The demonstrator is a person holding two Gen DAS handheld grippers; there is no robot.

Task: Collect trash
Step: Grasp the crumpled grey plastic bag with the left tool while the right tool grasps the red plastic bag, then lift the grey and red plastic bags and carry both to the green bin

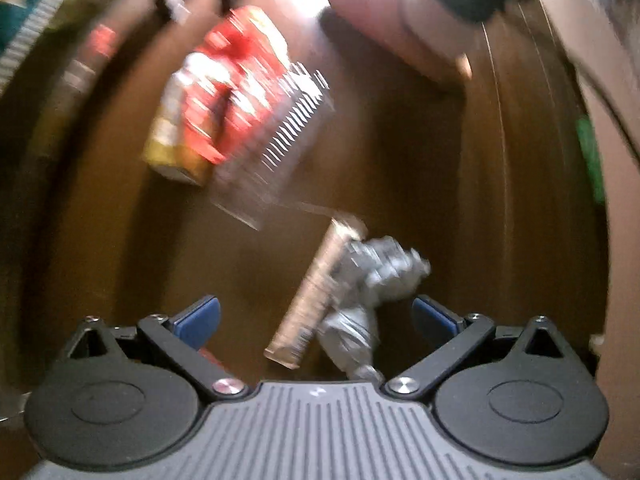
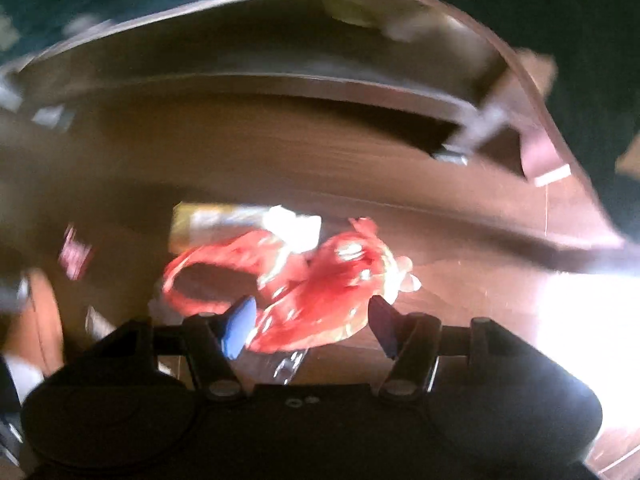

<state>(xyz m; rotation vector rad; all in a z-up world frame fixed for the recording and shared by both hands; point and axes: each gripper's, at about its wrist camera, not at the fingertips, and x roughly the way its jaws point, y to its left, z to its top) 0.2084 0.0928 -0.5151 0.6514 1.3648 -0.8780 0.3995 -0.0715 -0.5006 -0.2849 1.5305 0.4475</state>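
Both views motion-blurred. Left gripper (image 1: 314, 314) over the dark brown wooden tabletop (image 1: 400, 184), fingers spread wide, nothing clamped. Between them and slightly ahead: a brown rectangular snack wrapper with barcode (image 1: 316, 292), touching a crumpled silver foil ball (image 1: 372, 280) on its right side. The foil sits nearer the right blue pad (image 1: 434, 314); bare wood on the left-pad side. Further ahead-left, a red and yellow printed foil packet (image 1: 224, 100) with a clear serrated edge. A person's hand (image 1: 400, 36) at top, bright glare beside it.

Right gripper (image 2: 312, 320) over the same tabletop (image 2: 280, 152), fingers apart. A crumpled red plastic wrapper (image 2: 320, 280) lies in the gap, overlapping the left blue pad (image 2: 239, 330); contact can't be told through blur. Yellow-white packet (image 2: 240, 226) just behind it. Raised tabletop edge (image 2: 560, 184) curves along far and right sides, teal floor (image 2: 600, 60) beyond.
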